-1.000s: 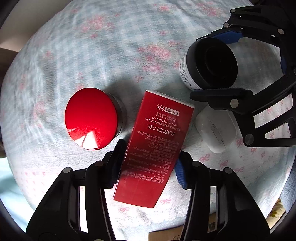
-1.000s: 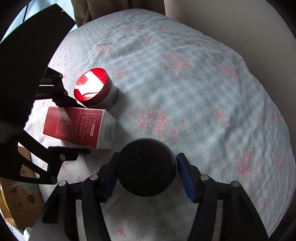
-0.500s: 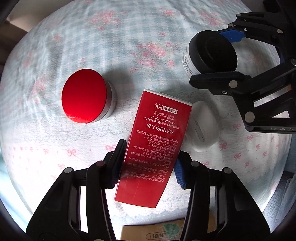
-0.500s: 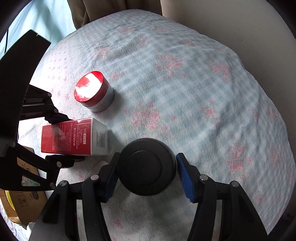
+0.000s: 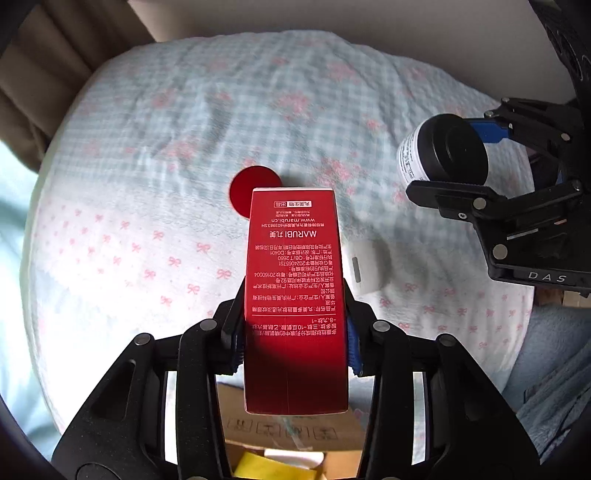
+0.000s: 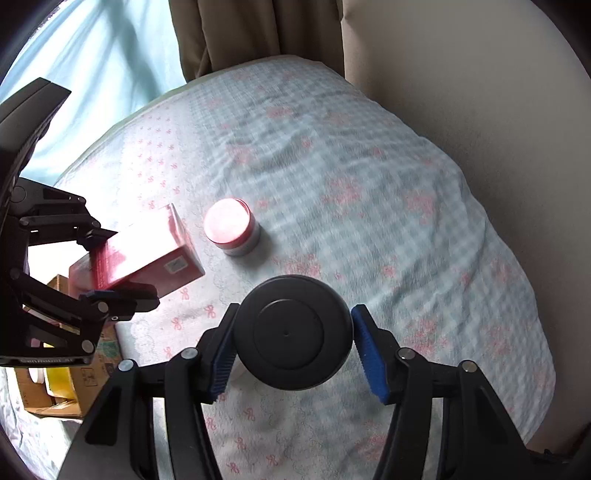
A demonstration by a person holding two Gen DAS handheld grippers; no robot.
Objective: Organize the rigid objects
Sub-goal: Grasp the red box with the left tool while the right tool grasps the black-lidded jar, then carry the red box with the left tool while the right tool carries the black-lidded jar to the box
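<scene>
A red printed carton (image 5: 295, 280) hangs above the cloth, and my left gripper (image 5: 293, 332) is shut on it, the jaws closing tight on its long sides. From the right wrist view the same carton (image 6: 147, 251) shows at the left in that gripper (image 6: 107, 262). My right gripper (image 6: 295, 347) is shut on a white jar with a black lid (image 6: 291, 332), also lifted; the jar (image 5: 447, 151) shows at the upper right of the left wrist view. A red-lidded jar (image 5: 247, 188) (image 6: 231, 229) and a white earbud case (image 5: 365, 266) lie on the cloth below.
A blue checked cloth with pink flowers (image 5: 184, 129) covers the round soft surface. An open cardboard box (image 5: 288, 432) (image 6: 55, 398) stands beside its near edge. Brown curtains (image 6: 240, 33) and a beige wall (image 6: 461, 74) lie beyond the far edge.
Both grippers have risen, lifting the carton and the black-lidded jar off the cloth. The left gripper rolled, so the carton now points straight ahead. The red-lidded jar and white case stayed put.
</scene>
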